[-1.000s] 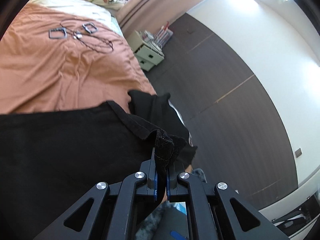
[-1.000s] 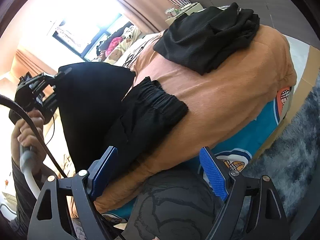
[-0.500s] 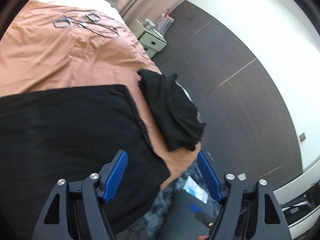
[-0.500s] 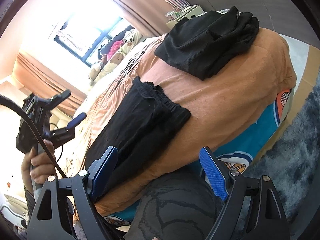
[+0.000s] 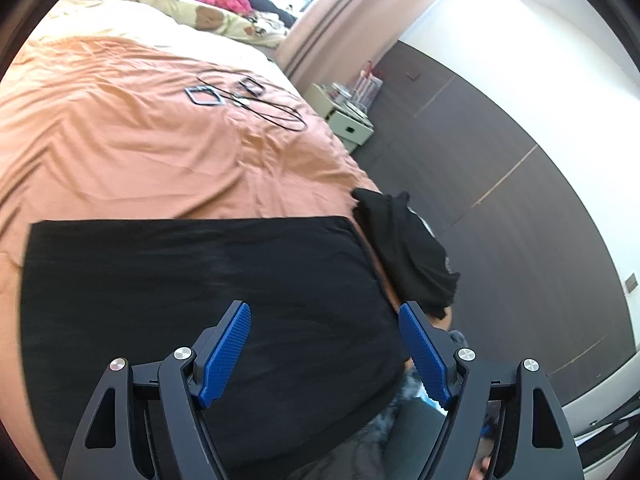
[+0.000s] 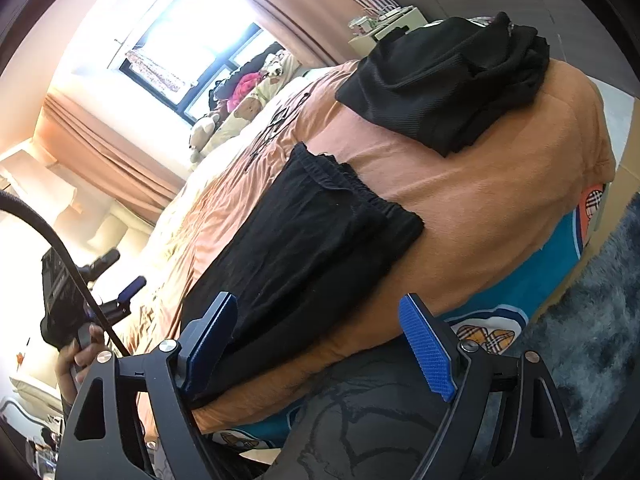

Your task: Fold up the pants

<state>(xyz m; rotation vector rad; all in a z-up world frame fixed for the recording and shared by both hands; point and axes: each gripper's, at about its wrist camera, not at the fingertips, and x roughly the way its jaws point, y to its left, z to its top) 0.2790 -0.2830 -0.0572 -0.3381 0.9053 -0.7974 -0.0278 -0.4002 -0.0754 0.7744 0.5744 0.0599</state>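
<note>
Fingers (image 5: 228, 350) of both grippers wide apart, left gripper (image 5: 326, 352) just opened, empty above folded pants (image 5: 192, 276).

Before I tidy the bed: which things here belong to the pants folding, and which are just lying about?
Job:
- black pants, folded flat on the orange bedspread

Lying about:
- black clothes pile
- cables
- stuffed toys

Around my bed (image 5: 120, 128)
A cable (image 5: 276, 114) lies on the orange cover; a pile of dark clothes (image 6: 452, 80) sits near the corner, stuffed toys (image 6: 240, 116) by the window (image 6: 192, 64).
</note>
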